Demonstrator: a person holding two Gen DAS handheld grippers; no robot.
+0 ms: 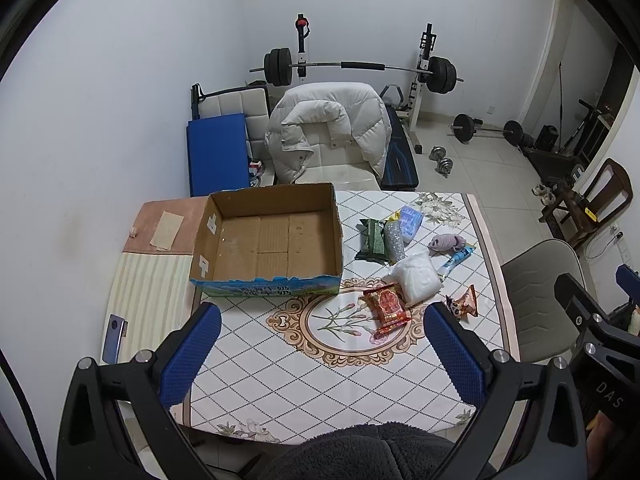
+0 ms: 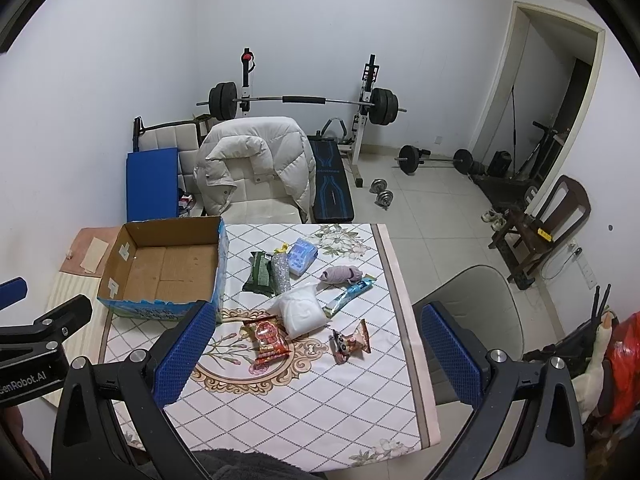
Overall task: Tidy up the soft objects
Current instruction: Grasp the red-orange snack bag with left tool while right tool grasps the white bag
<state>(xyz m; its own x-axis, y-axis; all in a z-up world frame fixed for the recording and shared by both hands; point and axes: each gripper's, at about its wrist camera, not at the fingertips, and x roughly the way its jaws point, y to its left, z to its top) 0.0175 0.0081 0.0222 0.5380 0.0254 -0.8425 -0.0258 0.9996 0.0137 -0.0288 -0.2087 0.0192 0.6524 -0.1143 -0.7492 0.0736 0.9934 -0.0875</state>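
An open, empty cardboard box (image 1: 276, 240) (image 2: 168, 264) stands on the table's left side. To its right lie soft packets: a red snack bag (image 1: 387, 305) (image 2: 269, 339), a white plastic bag (image 1: 418, 276) (image 2: 302, 310), a green packet (image 1: 372, 238) (image 2: 260, 272), a blue-white pack (image 1: 411, 219) (image 2: 303, 255), a purple cloth roll (image 1: 447, 242) (image 2: 340, 274), a blue tube wrapper (image 2: 348, 295) and a cartoon snack bag (image 1: 464, 302) (image 2: 352, 340). My left gripper (image 1: 320, 354) and my right gripper (image 2: 316, 354) are both open and empty, above the table's near part.
The table has a patterned cloth (image 1: 304, 364). A phone (image 1: 114, 338) lies at its left edge. A grey chair (image 2: 472, 312) stands to the right, a white chair with a jacket (image 1: 328, 128) behind. Barbell rack and weights stand on the floor.
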